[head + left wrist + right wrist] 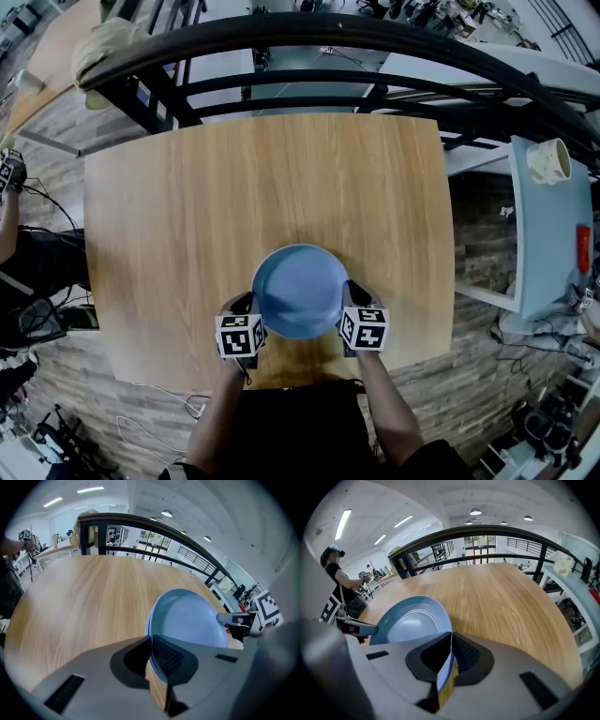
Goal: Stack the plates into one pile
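A light blue plate (300,291) is over the near middle of the wooden table (187,216). My left gripper (249,309) is shut on its left rim and my right gripper (349,298) is shut on its right rim. In the left gripper view the plate (192,620) runs into the closed jaws of the left gripper (152,643). A second edge line shows under its rim, as of a plate beneath. The right gripper (234,619) shows across it. In the right gripper view the plate (415,620) enters the right gripper (451,641). I cannot tell whether the plate rests on the table.
A black curved rail (309,37) bounds the table's far side. A pale blue side table (548,234) with a cream cup (549,161) stands to the right. A person (335,573) stands off to the left, and cables (141,422) lie on the floor.
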`<move>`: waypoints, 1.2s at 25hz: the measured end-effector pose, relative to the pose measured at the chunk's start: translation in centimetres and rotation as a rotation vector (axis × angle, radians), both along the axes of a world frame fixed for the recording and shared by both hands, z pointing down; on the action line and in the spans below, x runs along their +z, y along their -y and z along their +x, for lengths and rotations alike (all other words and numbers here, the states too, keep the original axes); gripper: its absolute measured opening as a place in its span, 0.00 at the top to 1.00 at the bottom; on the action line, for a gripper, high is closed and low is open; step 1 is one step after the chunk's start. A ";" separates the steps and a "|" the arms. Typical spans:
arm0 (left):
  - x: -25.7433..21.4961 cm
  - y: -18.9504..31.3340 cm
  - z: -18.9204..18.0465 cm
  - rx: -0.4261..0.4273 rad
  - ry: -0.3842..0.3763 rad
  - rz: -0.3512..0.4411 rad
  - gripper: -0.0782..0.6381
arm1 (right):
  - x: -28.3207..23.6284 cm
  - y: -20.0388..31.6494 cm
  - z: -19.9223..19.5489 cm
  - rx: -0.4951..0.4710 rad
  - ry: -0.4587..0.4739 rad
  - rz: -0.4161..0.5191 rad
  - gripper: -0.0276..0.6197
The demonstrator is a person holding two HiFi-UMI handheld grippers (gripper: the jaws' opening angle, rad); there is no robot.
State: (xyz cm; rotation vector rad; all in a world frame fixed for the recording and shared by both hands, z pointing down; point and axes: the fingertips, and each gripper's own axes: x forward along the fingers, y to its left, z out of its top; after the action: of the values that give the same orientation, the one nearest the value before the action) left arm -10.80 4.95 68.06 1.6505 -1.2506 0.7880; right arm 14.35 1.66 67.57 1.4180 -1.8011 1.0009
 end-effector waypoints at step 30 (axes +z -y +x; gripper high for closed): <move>0.1 -1.4 -0.2 -0.010 0.048 0.024 0.69 | -0.6 -0.9 0.2 -0.019 -0.002 0.040 0.89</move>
State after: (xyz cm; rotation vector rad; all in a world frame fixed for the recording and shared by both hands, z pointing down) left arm -11.00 6.40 68.21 1.6518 -1.3054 0.8129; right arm 14.53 2.57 66.94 1.4223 -1.8389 0.9585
